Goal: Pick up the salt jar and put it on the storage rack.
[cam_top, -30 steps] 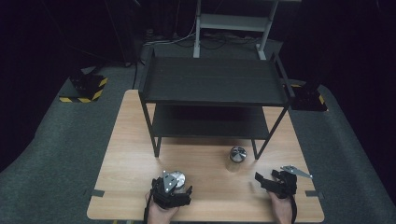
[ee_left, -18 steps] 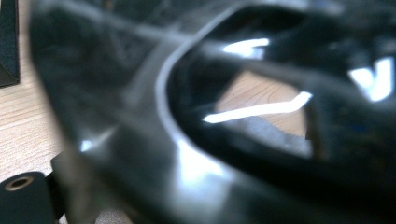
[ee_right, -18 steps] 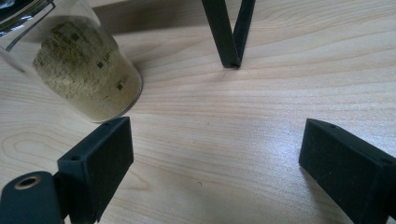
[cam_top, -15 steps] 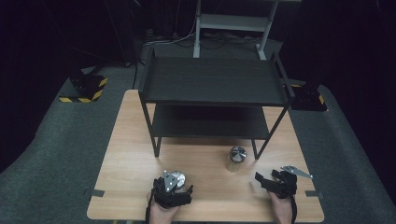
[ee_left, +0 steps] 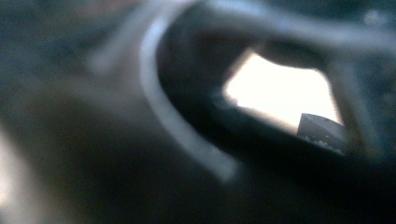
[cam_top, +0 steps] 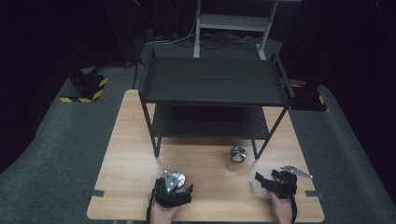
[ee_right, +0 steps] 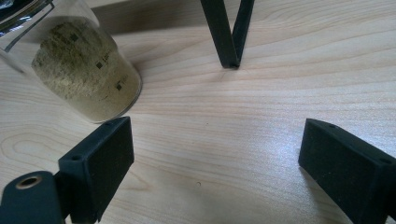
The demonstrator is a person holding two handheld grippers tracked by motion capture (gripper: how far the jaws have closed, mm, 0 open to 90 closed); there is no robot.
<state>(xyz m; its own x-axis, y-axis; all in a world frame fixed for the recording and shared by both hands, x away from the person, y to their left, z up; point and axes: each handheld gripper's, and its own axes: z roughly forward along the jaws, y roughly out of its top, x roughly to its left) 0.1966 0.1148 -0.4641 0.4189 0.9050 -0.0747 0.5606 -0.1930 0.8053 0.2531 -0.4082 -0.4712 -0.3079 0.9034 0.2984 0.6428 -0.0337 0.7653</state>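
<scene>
A glass jar [cam_top: 236, 158] of tan powder with a silver lid stands on the wooden table [cam_top: 130, 154], by the front right leg of a black two-tier shelf [cam_top: 215, 81]. My right gripper [cam_top: 266, 178] rests at the table's front right, open. In the right gripper view its jaws [ee_right: 217, 140] straddle bare wood, with the jar [ee_right: 84, 70] just ahead of the left jaw and apart from it. My left gripper [cam_top: 173, 186] sits at the front edge, a silvery piece on top. Its jaws have just been closing. The left gripper view is too blurred to tell what lies between them.
A shelf leg [ee_right: 229, 32] stands straight ahead of the right gripper's jaws. The shelf spans the back half of the table, with a lower tier [cam_top: 210, 123] beneath the top. Grey carpet [cam_top: 56, 154] surrounds the table. Yellow-and-black striped bases [cam_top: 86, 91] sit on the floor to the left.
</scene>
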